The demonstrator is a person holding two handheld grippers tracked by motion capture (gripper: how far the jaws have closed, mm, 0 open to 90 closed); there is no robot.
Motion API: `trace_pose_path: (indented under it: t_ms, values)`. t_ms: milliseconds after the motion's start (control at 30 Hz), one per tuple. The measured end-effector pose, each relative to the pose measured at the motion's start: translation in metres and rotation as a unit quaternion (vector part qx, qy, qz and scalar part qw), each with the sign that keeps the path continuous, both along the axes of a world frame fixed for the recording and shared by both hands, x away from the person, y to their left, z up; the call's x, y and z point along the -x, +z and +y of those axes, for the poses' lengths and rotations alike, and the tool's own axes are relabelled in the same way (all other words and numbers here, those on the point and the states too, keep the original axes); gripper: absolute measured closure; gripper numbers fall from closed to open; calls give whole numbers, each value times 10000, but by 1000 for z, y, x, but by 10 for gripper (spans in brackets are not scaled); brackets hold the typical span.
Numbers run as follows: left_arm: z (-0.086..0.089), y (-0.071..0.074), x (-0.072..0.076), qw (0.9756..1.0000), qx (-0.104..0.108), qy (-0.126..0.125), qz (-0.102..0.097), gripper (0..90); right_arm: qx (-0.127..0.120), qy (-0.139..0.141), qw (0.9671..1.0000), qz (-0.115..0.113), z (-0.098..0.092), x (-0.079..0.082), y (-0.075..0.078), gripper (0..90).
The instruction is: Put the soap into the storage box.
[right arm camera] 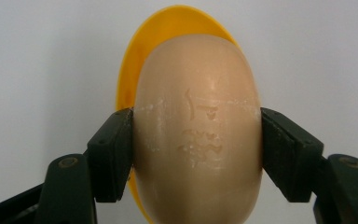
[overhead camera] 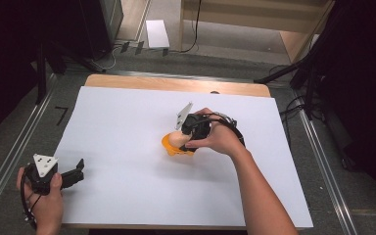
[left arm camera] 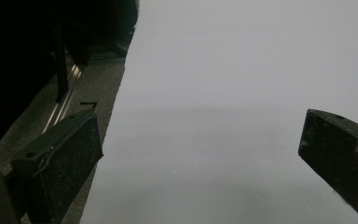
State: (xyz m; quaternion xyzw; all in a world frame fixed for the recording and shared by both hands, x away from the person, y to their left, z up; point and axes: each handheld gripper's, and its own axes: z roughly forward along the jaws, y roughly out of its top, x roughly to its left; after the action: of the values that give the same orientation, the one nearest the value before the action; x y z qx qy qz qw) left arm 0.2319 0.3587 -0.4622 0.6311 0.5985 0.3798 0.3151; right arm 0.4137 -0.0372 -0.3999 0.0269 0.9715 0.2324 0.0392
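A beige oval bar of soap (right arm camera: 198, 130) with stamped characters lies lengthwise over a yellow dish (right arm camera: 168, 32) on the white sheet. My right gripper (right arm camera: 197, 156) is shut on the soap, one black pad pressed on each long side. From above, the soap (overhead camera: 177, 140) and the yellow dish (overhead camera: 169, 146) sit near the table's middle, with the right gripper (overhead camera: 186, 134) pointing down-left at them. My left gripper (overhead camera: 80, 171) rests at the sheet's front left corner. Its jaws stand wide apart in the left gripper view (left arm camera: 200, 154), with nothing but white sheet between them.
A white sheet (overhead camera: 127, 127) covers most of a wooden table (overhead camera: 176, 84). Grey floor with metal rails (overhead camera: 10, 147) runs along both sides. Black stands and cables (overhead camera: 303, 83) crowd the far right, and dark equipment stands at the far left.
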Motion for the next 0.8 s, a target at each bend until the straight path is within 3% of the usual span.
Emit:
trace_pose_path:
  t_ms: [167, 300, 467, 633, 800]
  values:
    - [0, 0, 0, 10000, 18, 1, -8, 0, -40, 27, 10000, 75, -1, -1, 0, 322]
    - [1, 0, 0, 10000, 16, 1, -5, 0, -209, -27, 9996, 205, -3, -1, 3, 259]
    - [1, 0, 0, 10000, 23, -5, -12, 0, -132, -41, 9997, 180, -4, 1, 4, 264]
    - [1, 0, 0, 10000, 24, -2, -11, 0, -287, -261, 9992, 120, -11, 1, 10, 270]
    - [1, 0, 0, 10000, 21, 3, -11, 0, -508, -573, 9968, 216, -26, 2, 12, 257]
